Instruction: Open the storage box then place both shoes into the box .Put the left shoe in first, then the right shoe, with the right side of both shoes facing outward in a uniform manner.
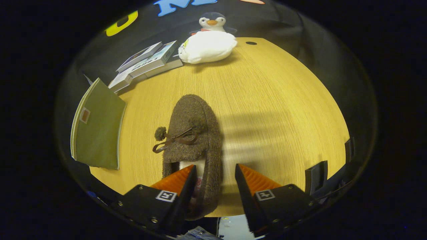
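Observation:
A brown fuzzy shoe (193,130) with a bow and a pompom lies on the wooden table (283,110), toe pointing away from me. My gripper (215,170) is open at the shoe's heel end. One finger sits over the shoe's opening, the other stands just outside its right wall with a small gap, so the right wall lies between them. A green storage box (96,126) with a small label stands to the left of the shoe, shut.
A stack of books (146,63) lies at the far left of the table. Beside it sits a white plush (206,46) with a penguin toy (212,22) behind. Bare table stretches to the right of the shoe.

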A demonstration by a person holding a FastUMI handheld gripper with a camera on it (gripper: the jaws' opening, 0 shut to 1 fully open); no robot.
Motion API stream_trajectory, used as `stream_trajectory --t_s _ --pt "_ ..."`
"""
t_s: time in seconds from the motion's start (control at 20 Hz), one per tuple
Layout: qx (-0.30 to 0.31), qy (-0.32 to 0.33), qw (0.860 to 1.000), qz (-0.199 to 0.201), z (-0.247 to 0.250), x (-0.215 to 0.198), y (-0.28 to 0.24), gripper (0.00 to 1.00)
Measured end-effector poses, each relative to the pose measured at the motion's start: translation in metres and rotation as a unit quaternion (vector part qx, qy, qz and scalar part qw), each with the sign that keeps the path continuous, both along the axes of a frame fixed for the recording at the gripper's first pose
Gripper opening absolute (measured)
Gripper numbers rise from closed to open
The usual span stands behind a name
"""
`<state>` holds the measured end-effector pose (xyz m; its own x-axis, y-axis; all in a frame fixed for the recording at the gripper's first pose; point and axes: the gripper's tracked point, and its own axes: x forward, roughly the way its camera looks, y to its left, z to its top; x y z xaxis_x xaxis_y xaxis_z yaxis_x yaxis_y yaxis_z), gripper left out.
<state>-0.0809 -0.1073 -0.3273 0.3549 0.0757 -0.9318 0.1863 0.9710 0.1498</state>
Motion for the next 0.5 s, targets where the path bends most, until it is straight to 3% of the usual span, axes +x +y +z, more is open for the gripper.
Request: stream_trajectory --t_s 0.05,0.1,0.15,0.25,0.3,0.35,0.5 --pt "0.004 0.0 1.0 0.0 0.0 0.001 0.002 0.56" --pt "0.006 -0.002 1.0 -0.005 -0.001 0.002 0.003 0.52" --pt "0.005 0.002 1.0 -0.009 -0.001 0.002 0.002 0.3" --pt "-0.007 0.013 1.0 -0.005 -0.001 0.001 0.001 0.27" --pt "-0.029 0.006 0.999 -0.026 0.006 0.003 -0.011 0.27" --pt "-0.023 0.011 0.999 -0.032 -0.002 0.005 -0.01 0.01" --pt "0.017 0.006 0.999 -0.05 0.008 0.006 0.003 0.01"
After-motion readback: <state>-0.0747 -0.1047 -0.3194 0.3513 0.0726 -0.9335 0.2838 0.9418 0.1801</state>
